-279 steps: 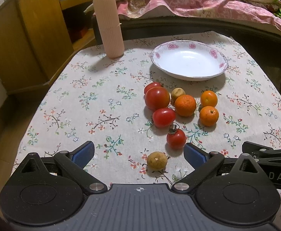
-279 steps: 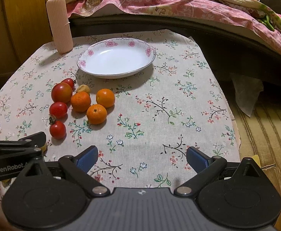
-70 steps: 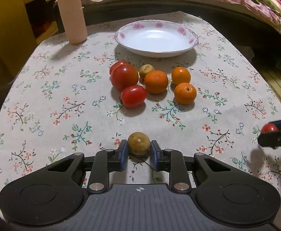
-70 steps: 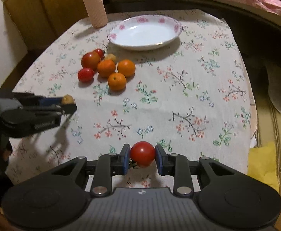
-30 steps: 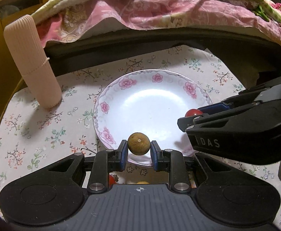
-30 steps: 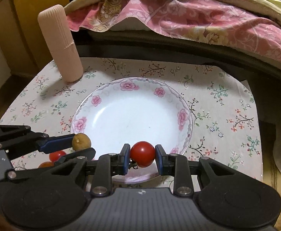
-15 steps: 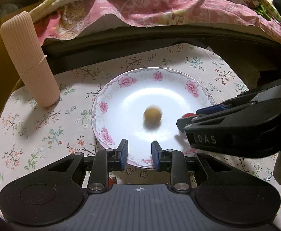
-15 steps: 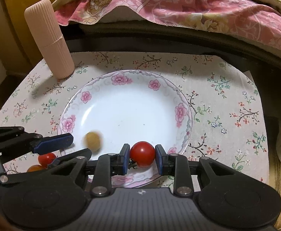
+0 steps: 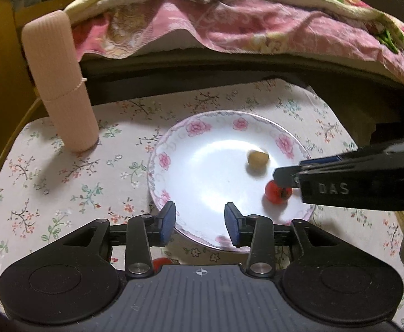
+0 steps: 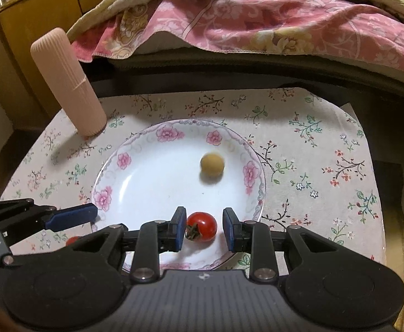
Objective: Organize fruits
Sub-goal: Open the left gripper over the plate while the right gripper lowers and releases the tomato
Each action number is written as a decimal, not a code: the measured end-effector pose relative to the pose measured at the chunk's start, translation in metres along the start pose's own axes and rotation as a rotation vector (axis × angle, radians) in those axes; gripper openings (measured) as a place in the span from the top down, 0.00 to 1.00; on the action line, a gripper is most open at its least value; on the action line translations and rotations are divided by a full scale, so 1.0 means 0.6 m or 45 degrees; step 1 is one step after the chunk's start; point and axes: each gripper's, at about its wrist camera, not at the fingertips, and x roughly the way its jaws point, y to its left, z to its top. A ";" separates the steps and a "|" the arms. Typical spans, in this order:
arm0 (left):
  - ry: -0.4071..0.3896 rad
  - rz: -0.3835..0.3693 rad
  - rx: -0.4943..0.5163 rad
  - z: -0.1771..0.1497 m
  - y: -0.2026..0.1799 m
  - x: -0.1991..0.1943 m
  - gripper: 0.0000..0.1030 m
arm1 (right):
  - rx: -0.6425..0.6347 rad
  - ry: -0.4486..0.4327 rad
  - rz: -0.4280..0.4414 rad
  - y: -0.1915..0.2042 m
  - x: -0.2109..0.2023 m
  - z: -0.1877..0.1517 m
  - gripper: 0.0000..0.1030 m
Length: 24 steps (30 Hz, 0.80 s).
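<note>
Hovering over the near rim of the plate (image 9: 157, 163), we hold our left gripper (image 9: 200, 222) with nothing between its jaws, which are opening. Our right gripper (image 10: 204, 228) hangs over the plate's near right part; the frames show its blue pads standing apart on either side of the tomato (image 10: 202, 227), which lies on the white plate floor with a gap to the right pad, so we read it as let go. The small yellowish fruit (image 10: 212, 164) sits further in, toward the far right rim, well apart from the tomato. Most of the plate's left half is bare. On the flowered cloth (image 9: 63, 182), the ribbed pink cylinder (image 9: 60, 83) stands near the far left corner, apart from the plate. Behind the table's far edge a dark bed frame (image 10: 257, 69) runs close, with a pink quilt (image 10: 257, 16) overhanging it. Below our left gripper a bit of another red fruit (image 9: 161, 261) peeks out.
</note>
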 end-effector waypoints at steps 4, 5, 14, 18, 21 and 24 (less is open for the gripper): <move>-0.011 -0.017 -0.060 0.006 0.016 -0.007 0.51 | 0.020 -0.015 0.001 -0.006 -0.007 0.001 0.70; -0.015 -0.025 -0.078 0.007 0.020 -0.009 0.50 | 0.024 -0.019 0.001 -0.007 -0.009 0.002 0.70; -0.051 -0.040 -0.148 0.016 0.041 -0.025 0.46 | 0.039 -0.032 0.010 -0.008 -0.018 0.004 0.70; -0.059 -0.042 -0.145 0.017 0.042 -0.031 0.45 | 0.043 -0.033 0.009 -0.010 -0.020 0.004 0.70; -0.062 -0.045 -0.136 0.015 0.042 -0.035 0.44 | 0.049 -0.036 0.003 -0.014 -0.022 0.004 0.70; -0.056 -0.044 -0.119 0.011 0.040 -0.038 0.44 | 0.054 -0.032 0.006 -0.016 -0.027 0.001 0.70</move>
